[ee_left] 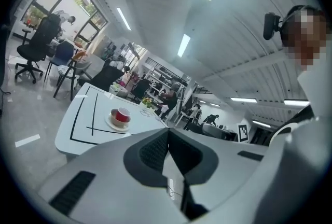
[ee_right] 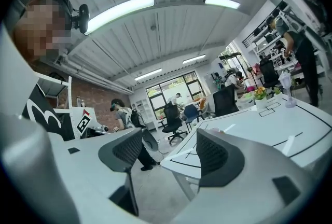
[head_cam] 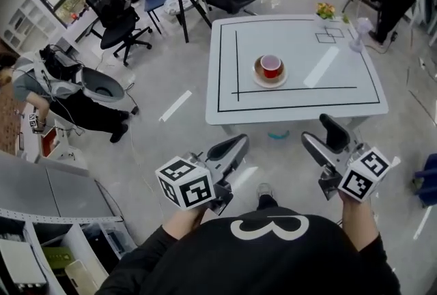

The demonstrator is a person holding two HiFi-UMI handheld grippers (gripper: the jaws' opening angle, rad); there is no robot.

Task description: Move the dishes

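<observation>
The table is white with thin black lines. The cup is red, on a cream saucer with a brown centre. The left gripper and right gripper are grey with dark ribbed pads, and their cubes bear black-and-white square markers.

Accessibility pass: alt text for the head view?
Seen from above, a person holds two empty grippers short of a white table: left gripper shut, right gripper open. A red cup sits on a saucer there.
</observation>
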